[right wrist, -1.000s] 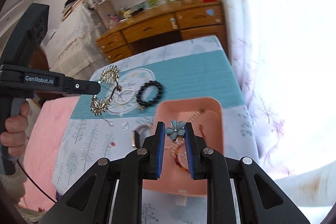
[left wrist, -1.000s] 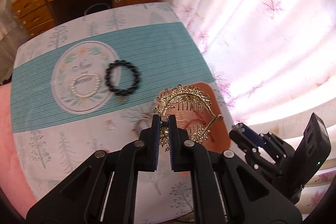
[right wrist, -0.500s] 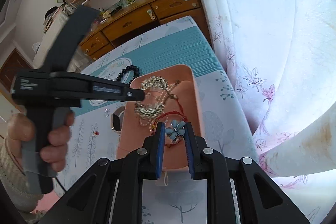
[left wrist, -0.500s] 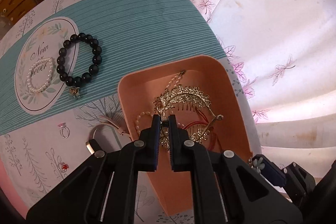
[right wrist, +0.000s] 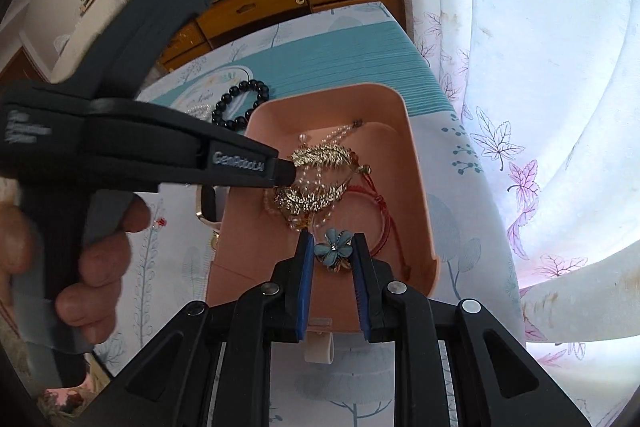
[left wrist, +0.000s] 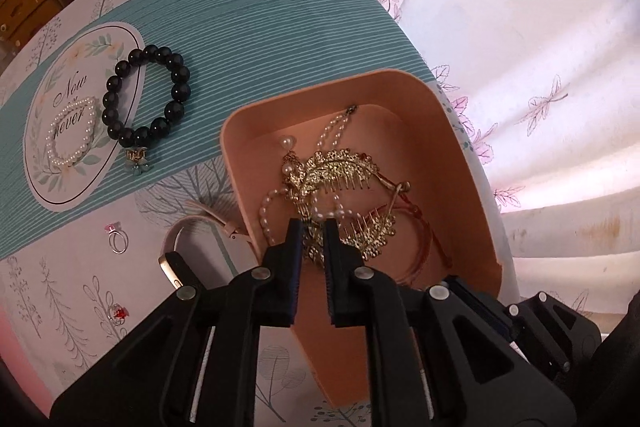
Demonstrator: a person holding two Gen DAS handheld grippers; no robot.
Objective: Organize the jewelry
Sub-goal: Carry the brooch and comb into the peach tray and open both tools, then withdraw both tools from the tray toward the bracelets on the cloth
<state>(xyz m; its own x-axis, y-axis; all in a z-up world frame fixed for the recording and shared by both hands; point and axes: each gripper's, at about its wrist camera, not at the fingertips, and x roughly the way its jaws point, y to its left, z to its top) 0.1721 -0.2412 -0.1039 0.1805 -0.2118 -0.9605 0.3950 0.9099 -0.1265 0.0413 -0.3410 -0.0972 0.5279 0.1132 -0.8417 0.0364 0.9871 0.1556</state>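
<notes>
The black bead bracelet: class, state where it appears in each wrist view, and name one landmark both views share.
Left wrist view: the black bead bracelet lies upper left, on the teal cloth beside the round card.
Right wrist view: the bracelet sits left of centre, beyond the tray's far left corner.
Shared landmark: the pink tray.

A gold leaf-shaped hair comb [left wrist: 344,183] lies in the pink tray [left wrist: 452,131] atop pearl strands. A black bead bracelet [left wrist: 146,99] rests outside on the cloth.

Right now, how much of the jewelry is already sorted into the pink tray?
Done: pearl strands and a red cord lie in the tray. In hand: the left gripper has lowered the gold comb into it, jaws just easing; the right gripper holds a blue flower above it. Left: black bracelet, pearl bracelet, ring, watch.
</notes>
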